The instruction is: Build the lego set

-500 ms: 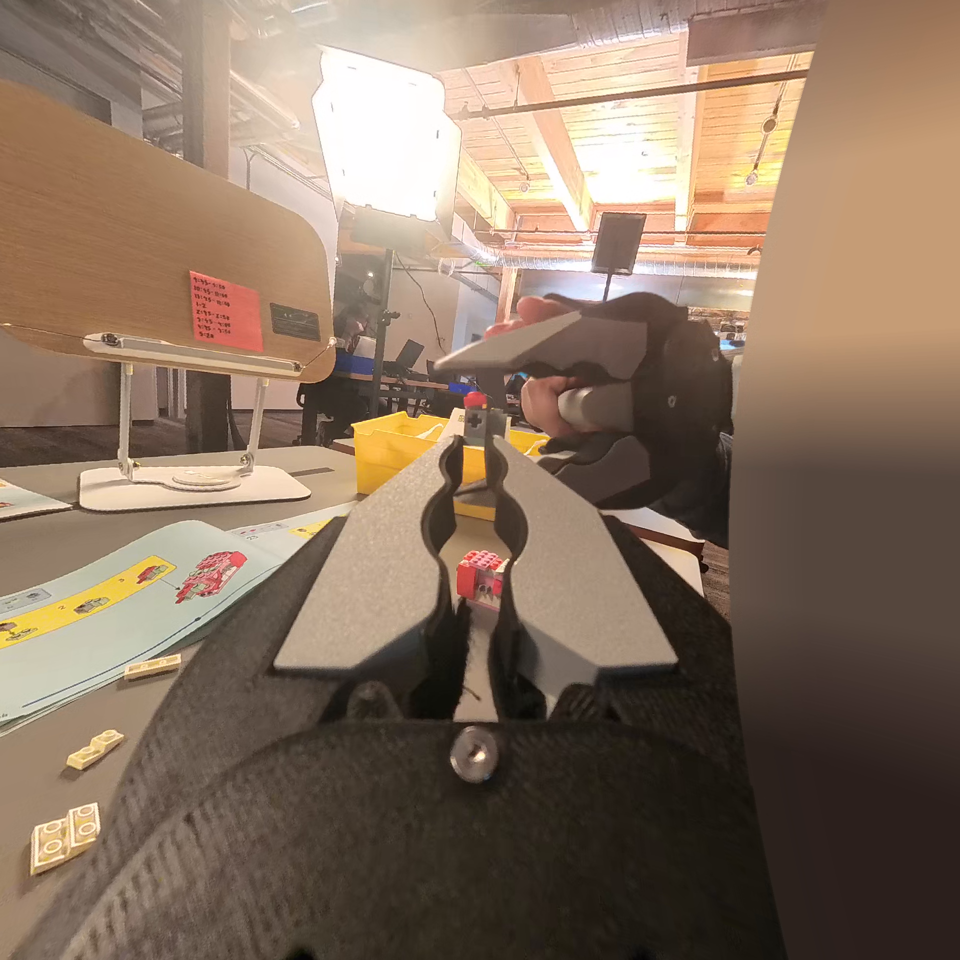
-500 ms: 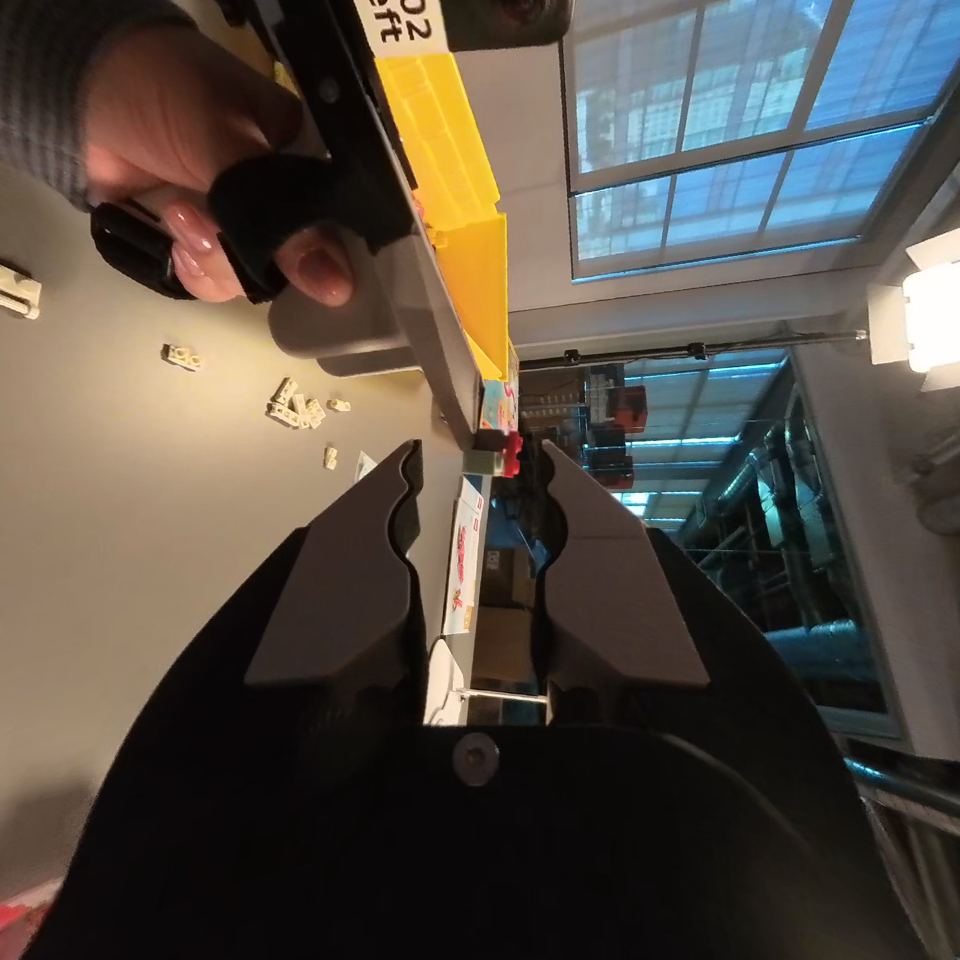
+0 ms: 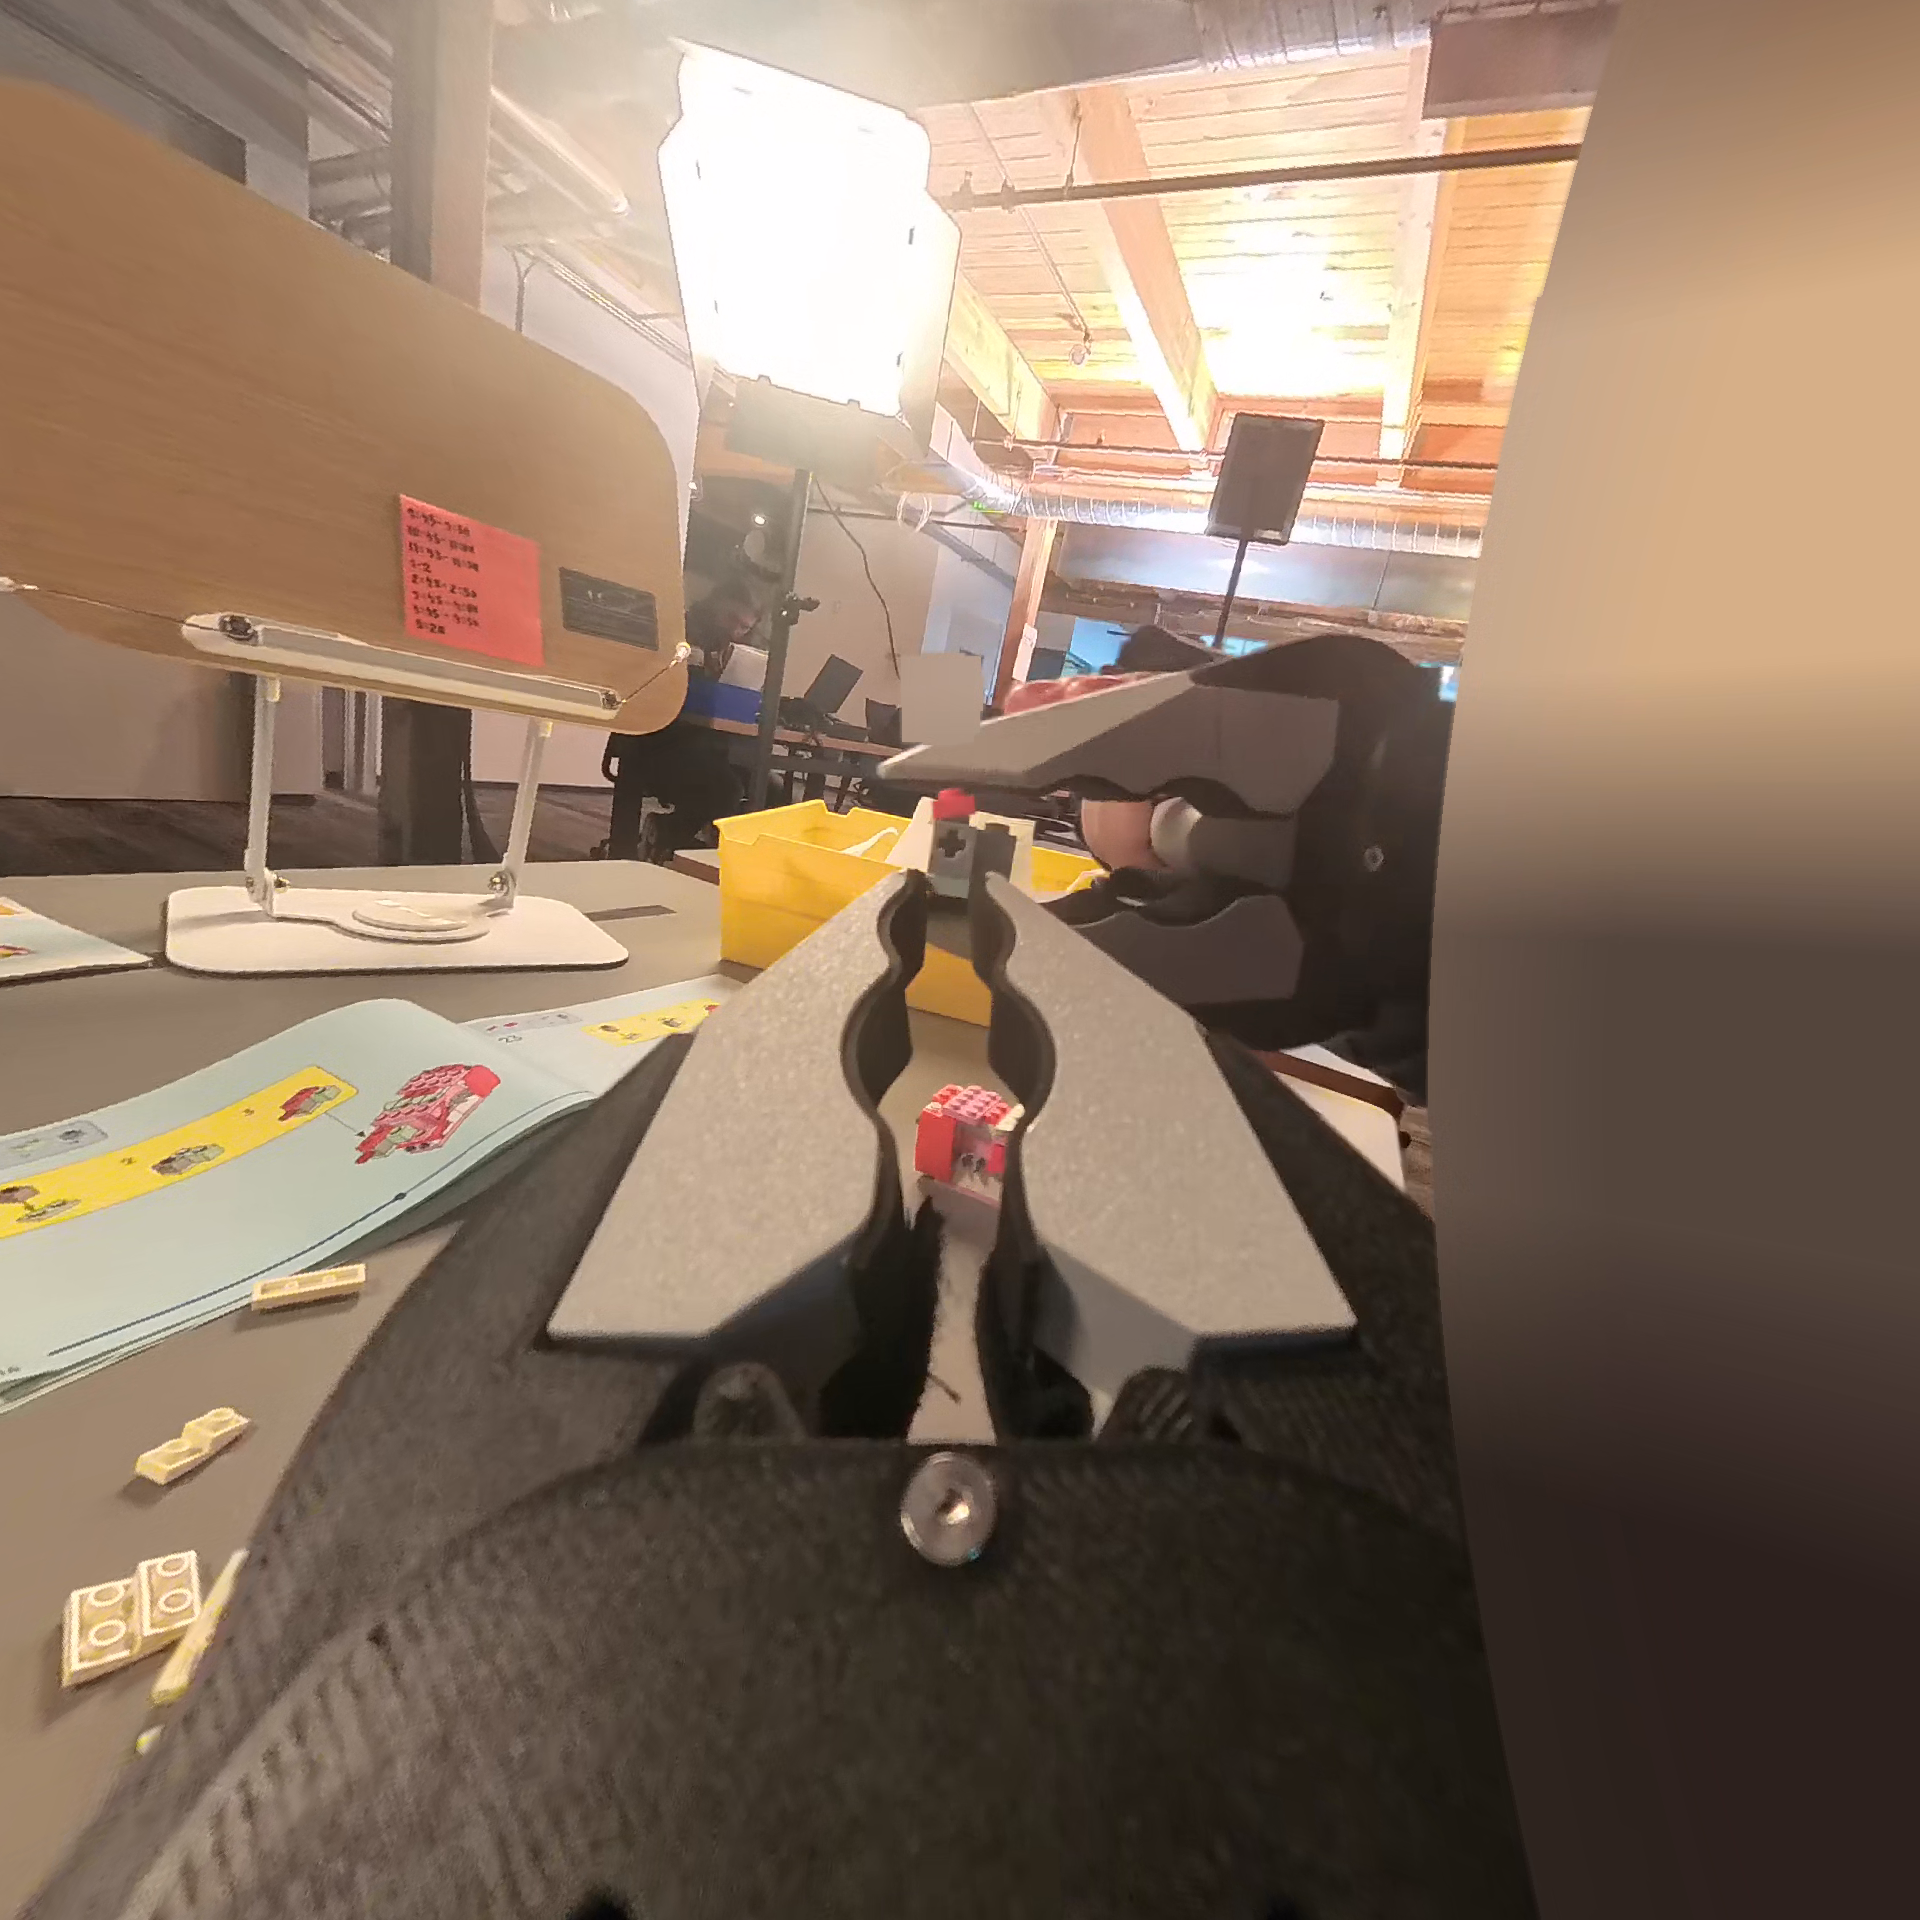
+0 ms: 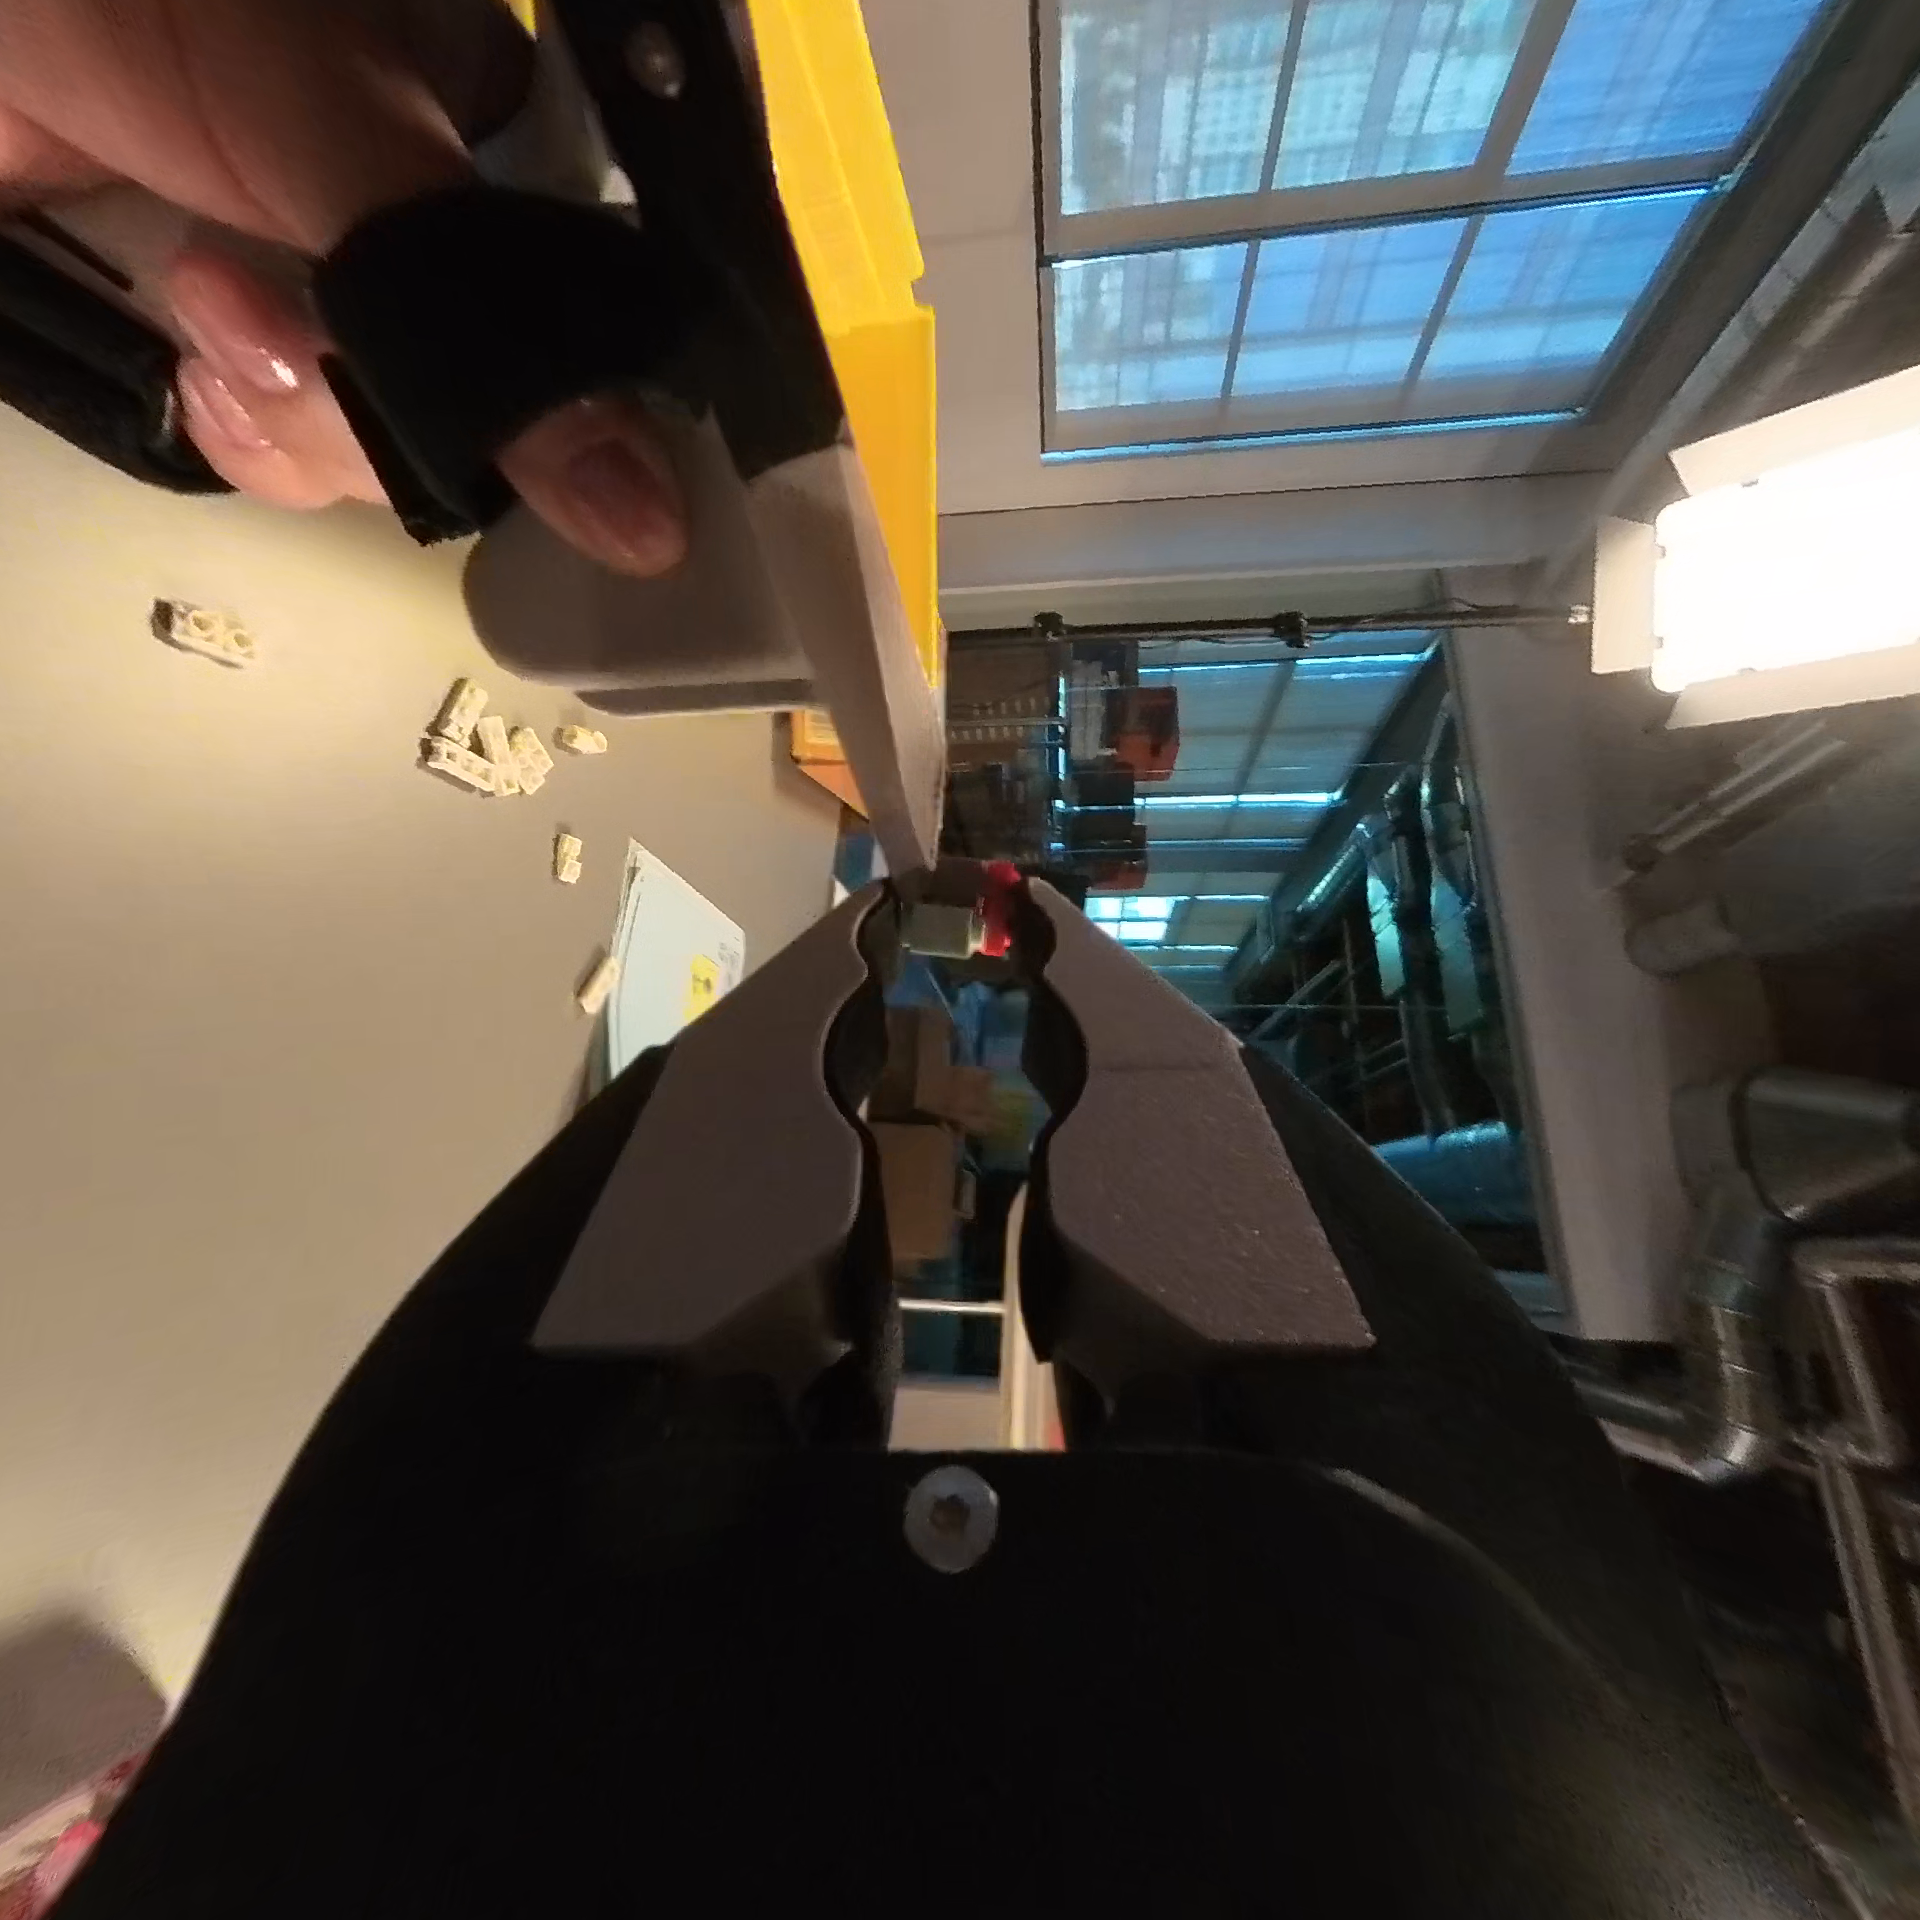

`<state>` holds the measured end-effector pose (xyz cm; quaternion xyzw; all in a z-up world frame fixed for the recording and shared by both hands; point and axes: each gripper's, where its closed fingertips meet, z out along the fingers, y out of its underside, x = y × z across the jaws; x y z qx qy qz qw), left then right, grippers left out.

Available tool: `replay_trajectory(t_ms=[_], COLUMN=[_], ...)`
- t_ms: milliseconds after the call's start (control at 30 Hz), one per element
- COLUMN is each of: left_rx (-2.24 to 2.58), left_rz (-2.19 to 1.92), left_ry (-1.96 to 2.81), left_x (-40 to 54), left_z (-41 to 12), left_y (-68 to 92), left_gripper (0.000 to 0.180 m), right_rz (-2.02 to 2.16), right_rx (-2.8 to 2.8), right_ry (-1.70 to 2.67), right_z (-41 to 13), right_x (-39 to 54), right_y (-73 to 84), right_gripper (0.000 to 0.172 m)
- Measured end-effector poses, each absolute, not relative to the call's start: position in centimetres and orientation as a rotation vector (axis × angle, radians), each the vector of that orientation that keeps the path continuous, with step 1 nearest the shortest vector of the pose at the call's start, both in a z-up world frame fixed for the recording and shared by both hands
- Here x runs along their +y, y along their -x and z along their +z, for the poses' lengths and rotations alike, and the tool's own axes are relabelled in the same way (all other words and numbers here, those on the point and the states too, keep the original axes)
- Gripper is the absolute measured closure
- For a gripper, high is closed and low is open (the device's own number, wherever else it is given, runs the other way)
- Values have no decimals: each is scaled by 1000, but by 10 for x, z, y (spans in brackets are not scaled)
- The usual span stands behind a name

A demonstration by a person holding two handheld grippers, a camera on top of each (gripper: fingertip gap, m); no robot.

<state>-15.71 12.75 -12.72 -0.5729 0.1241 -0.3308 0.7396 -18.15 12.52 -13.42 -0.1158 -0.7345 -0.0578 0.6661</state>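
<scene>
Left wrist view is blocked along its whole right side by a blurred beige-to-dark mass, and black padding fills the near foreground. Loose cream plates (image 3: 130,1616) lie on the grey table (image 3: 94,1039) at near left, partly cut by the padding, with an open instruction booklet (image 3: 260,1153) beyond them. Seen through the finger gap, a small red brick model (image 3: 961,1138) stands on the table, half hidden by the right finger. At the tips, the left gripper (image 3: 951,883) is nearly closed, pinching the lower part of a small grey brick assembly (image 3: 954,854) topped by a red stud (image 3: 954,802). The right gripper (image 4: 961,914) comes in from the right, one finger over the red stud and one below; in the right wrist view its pads appear closed on the same assembly end to end, though motion blur softens the contact. Farther back sits a yellow bin (image 3: 800,883), its contents unclear, and at far left a wooden stand (image 3: 312,416) carrying a red note (image 3: 470,592).
</scene>
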Motion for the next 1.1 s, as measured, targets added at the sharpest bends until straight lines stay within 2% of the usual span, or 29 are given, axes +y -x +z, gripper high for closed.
replay_trajectory(t_ms=[267, 667, 867, 1100], left_rx=[267, 279, 241, 305], left_rz=[-742, -786, -710, -680], left_ry=[1276, 1265, 1210, 1270], left_x=[131, 130, 130, 131], left_z=[-128, -129, -123, -131], left_y=[159, 158, 167, 158], left_gripper=[174, 174, 161, 170], right_rz=[-194, -61, -57, -34], right_rx=[-1651, -1705, -1719, -1717], right_ry=[230, 289, 300, 314], right_z=[-136, -140, -147, -146], right_x=[127, 126, 128, 128], right_y=[181, 178, 178, 179], right_gripper=[153, 153, 153, 153])
